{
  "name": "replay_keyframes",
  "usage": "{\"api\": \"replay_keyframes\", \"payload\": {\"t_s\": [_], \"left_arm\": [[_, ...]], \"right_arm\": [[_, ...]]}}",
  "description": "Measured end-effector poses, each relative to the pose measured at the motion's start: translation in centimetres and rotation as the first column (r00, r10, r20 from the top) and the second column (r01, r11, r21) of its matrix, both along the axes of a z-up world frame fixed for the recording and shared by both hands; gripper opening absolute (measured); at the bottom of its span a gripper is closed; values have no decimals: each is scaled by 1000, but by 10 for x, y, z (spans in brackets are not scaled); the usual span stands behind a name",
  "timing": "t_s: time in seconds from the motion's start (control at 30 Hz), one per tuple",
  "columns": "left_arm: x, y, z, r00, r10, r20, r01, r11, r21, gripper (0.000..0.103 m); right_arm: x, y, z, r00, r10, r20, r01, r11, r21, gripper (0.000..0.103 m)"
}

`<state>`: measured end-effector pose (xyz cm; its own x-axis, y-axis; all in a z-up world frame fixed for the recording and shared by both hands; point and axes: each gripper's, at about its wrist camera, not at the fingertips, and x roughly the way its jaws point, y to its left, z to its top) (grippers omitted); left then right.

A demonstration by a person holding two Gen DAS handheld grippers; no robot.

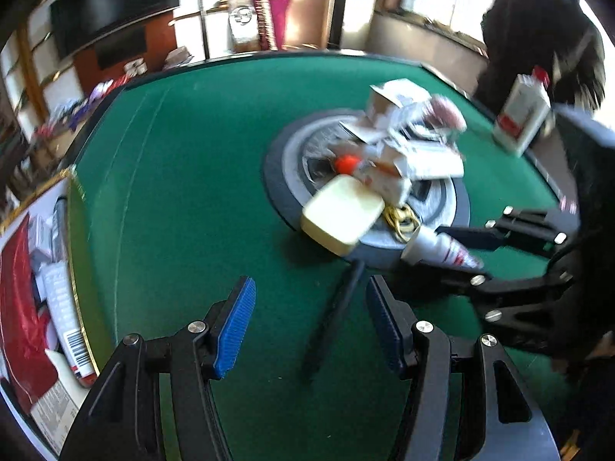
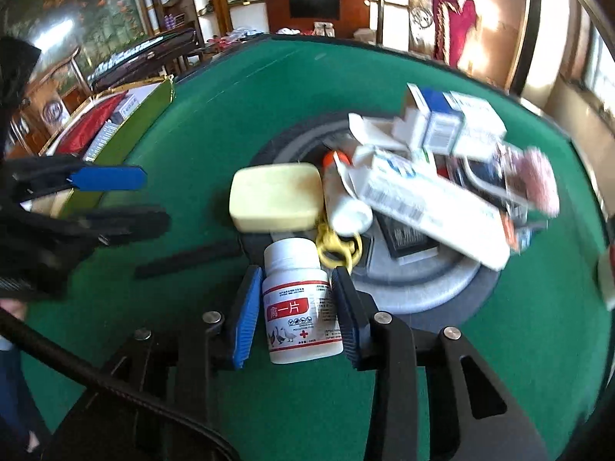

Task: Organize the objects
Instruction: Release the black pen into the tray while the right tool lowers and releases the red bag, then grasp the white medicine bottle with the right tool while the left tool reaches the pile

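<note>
The right tongs [image 2: 296, 315] sit low over the green felt worktop [image 2: 215, 115], their 2 blue pads on either side of a white plastic pill bottle with a red label [image 2: 298, 299]. The pads look closed against the bottle's sides, though whether they press firmly cannot be told. The bottle lies at the near edge of a round grey turntable [image 2: 415, 288] in the middle of the worktop.

The left tongs [image 1: 311, 326] hover with jaws apart and nothing gripped; a thin black stick [image 1: 334, 315] lies on the felt between and below them.

Just beyond the bottle lie a yellow looped cord [image 2: 338, 247], a pale yellow rectangular bar of soap [image 2: 275, 198] and a white tube with an orange cap [image 2: 342, 196]. Farther back on the turntable is a loose heap of white medicine cartons [image 2: 434, 196].

At the worktop's left edge stands an open gold-trimmed box with red lining [image 1: 23, 307], holding several packets.
</note>
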<state>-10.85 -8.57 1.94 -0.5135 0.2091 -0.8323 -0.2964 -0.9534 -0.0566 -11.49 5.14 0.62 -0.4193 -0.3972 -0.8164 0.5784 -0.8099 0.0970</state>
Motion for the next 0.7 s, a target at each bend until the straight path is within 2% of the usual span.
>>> {"api": "replay_keyframes", "payload": {"t_s": [0.2, 0.27, 0.33, 0.4, 0.53, 0.6, 0.7], "left_arm": [[7, 26, -16, 997, -70, -8, 68, 986, -154, 51], [7, 31, -21, 997, -81, 2, 80, 979, -186, 32], [8, 33, -22, 996, -94, 11, 94, 981, -171, 16], [12, 38, -22, 995, -104, 3, 102, 978, -184, 9], [18, 42, -23, 996, -88, -17, 83, 976, -200, 8], [18, 33, -22, 997, -74, 0, 73, 988, -137, 8], [15, 25, -20, 998, -61, 9, 62, 994, -88, 8]], "right_arm": [[7, 10, -10, 1000, -20, 12, 20, 1000, 7, 33], [3, 12, -9, 999, -24, 41, 25, 999, -22, 33], [1, 16, -9, 998, -30, 53, 33, 999, -43, 33], [0, 17, -9, 997, -34, 67, 38, 998, -56, 33], [2, 21, -9, 995, -51, 82, 57, 995, -78, 33], [3, 24, -7, 994, -61, 89, 70, 993, -99, 33], [7, 24, 3, 995, -64, 74, 73, 989, -129, 33]]}}
